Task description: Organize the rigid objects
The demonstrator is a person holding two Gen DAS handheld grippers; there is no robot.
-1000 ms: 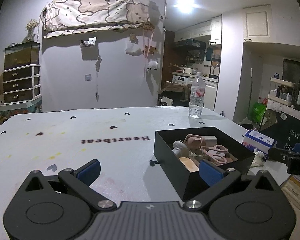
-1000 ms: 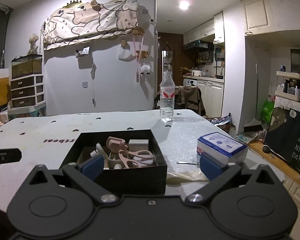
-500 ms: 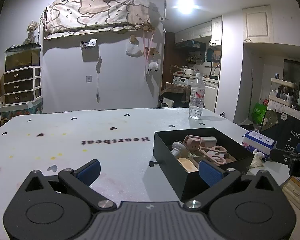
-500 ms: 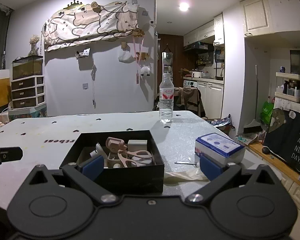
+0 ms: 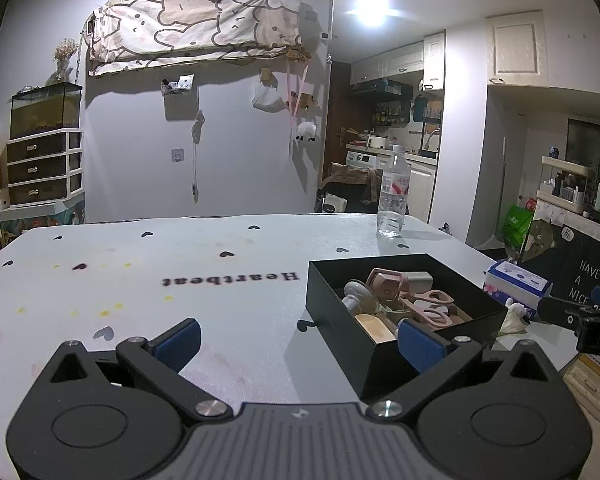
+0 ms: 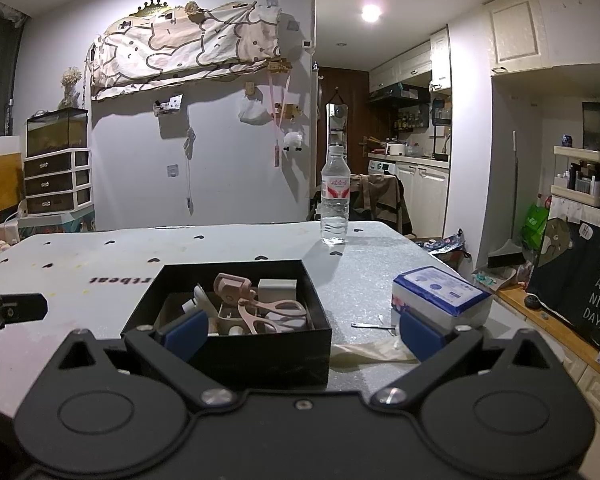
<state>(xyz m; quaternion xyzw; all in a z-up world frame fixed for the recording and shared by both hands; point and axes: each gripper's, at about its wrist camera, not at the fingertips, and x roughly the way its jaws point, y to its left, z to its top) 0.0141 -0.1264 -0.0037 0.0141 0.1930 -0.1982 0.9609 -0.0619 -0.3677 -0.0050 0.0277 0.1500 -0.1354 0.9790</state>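
Observation:
A black open box [image 5: 336, 300] [image 6: 228, 350] stands on the white table, holding pink scissors [image 6: 272, 312] [image 5: 426, 306], a pink clip, a white block [image 6: 277, 289] and other small items. My left gripper [image 5: 298, 342] is open and empty, low over the table, with the box's near left corner by its right finger. My right gripper [image 6: 302, 334] is open and empty too, hovering just in front of the box's near wall. Each gripper's tip shows at the edge of the other view.
A water bottle [image 6: 334, 210] [image 5: 393, 196] stands at the table's far side. A blue-and-white tissue pack [image 6: 440, 296] [image 5: 514, 280] lies right of the box, with tweezers [image 6: 370, 325] and a pale crumpled glove [image 6: 370, 350] in front of it. The table's right edge is near.
Both views have drifted slightly; the box sits a touch lower and nearer in the right wrist view. Both grippers stay open and empty.

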